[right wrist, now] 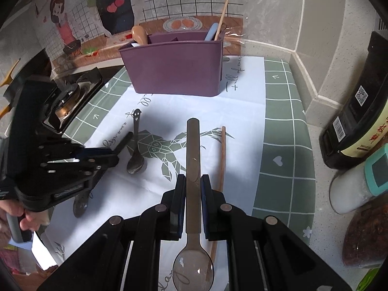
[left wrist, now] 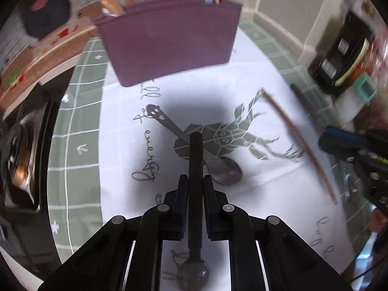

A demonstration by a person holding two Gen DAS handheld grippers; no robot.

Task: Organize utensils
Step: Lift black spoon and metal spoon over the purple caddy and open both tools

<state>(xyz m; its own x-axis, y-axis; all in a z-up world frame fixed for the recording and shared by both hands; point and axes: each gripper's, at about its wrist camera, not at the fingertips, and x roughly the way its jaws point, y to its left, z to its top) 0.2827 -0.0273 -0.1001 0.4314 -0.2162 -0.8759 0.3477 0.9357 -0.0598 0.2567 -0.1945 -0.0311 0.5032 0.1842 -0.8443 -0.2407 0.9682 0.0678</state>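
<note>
My left gripper is shut on a black spoon, handle pointing forward, bowl toward the camera, held above the mat. My right gripper is shut on a clear grey spoon, handle forward. A purple utensil holder stands at the back of the mat and also shows in the left wrist view; it holds a wooden spoon, a blue utensil and a chopstick. A metal smiley spoon lies on the mat, also in the right wrist view. A wooden chopstick lies to its right, also in the left wrist view.
A gas stove borders the mat on the left. A dark sauce bottle, a white jar with teal lid and a jar of red flakes stand at the right. The wall corner is behind.
</note>
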